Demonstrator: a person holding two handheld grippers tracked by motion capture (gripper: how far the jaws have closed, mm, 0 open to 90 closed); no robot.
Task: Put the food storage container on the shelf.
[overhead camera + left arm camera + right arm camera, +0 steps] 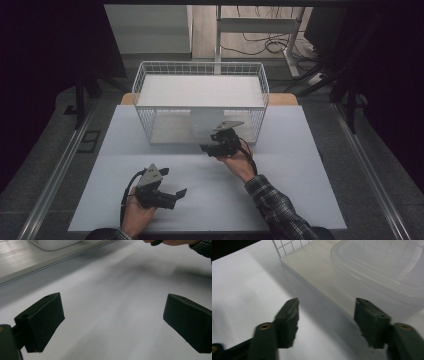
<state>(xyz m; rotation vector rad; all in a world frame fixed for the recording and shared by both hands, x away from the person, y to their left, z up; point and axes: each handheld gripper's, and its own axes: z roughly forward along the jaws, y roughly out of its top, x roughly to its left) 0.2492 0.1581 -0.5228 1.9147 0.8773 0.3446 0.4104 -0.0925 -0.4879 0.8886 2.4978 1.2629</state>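
Nearest the person, the left hand-held gripper (172, 192) sits low over the white counter (300, 200), well apart from the work. Its jaws are spread wide with nothing between them, and the left gripper view shows bare surface beneath. It seems parked there to keep out of the other hand's way, ready to steady something if called on.

Farther out, the right hand-held gripper (212, 148) is stretched forward on a plaid sleeve (272, 202), right at the front edge of the wire basket (200, 67). Its jaws are also open and empty. In the right gripper view the pads (372, 322) point at the pale tray (312, 270) that forms the rack's lower level, and just beyond them sits a translucent plastic container (382, 272), its rim and wall close to the right-hand pad but not between the jaws. The open jaws, aimed low and angled in, look like a reach for that container, spread wide enough to take its wall or lip.

The container stands on the lower tray, under the basket's upper shelf (200, 90), so it can only be approached from the open front; that likely explains the flat, forward approach rather than a descent from above.

Beyond the rack, a frame and loose cables (270, 45) lie on the floor.
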